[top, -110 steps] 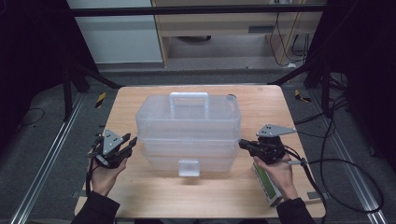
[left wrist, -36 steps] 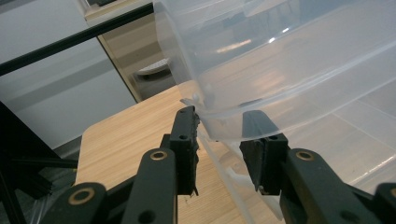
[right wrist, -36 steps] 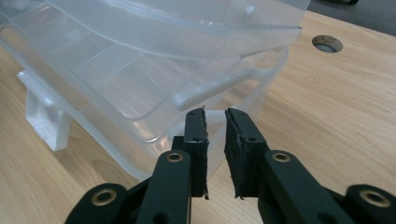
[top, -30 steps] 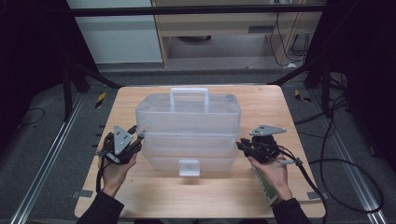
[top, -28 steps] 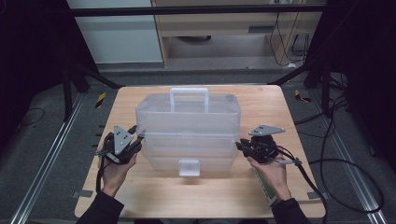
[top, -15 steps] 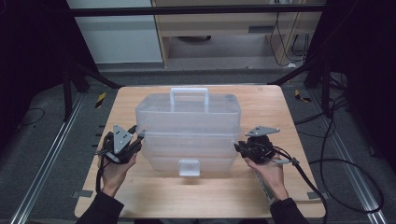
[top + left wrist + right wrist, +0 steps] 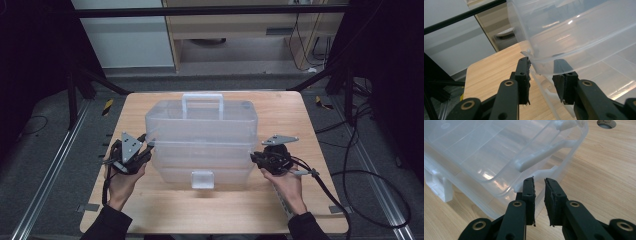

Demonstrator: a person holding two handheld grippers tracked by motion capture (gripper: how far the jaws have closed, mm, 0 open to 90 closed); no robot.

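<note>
Your clear plastic storage box sits in the middle of the wooden table, its white handle at the 12 o'clock edge of the lid and its front latch at 6 o'clock, facing you. Your left gripper is at the box's 9 o'clock side, with its jaws on either side of the projecting rim there; in the left gripper view the rim runs through the gap, one jaw outside the wall and the other seen through the clear plastic, but you cannot tell from this angle whether the pads actually press on it. Your right gripper is at the 3 o'clock side, level with the seam between lid and base. In the right gripper view its jaws stand narrow, a thin gap between them, and they have just been closing; the tips are at the box's corner rim, with the rim just off the left pad rather than between the two. Both your hands rest low on the table.
</note>
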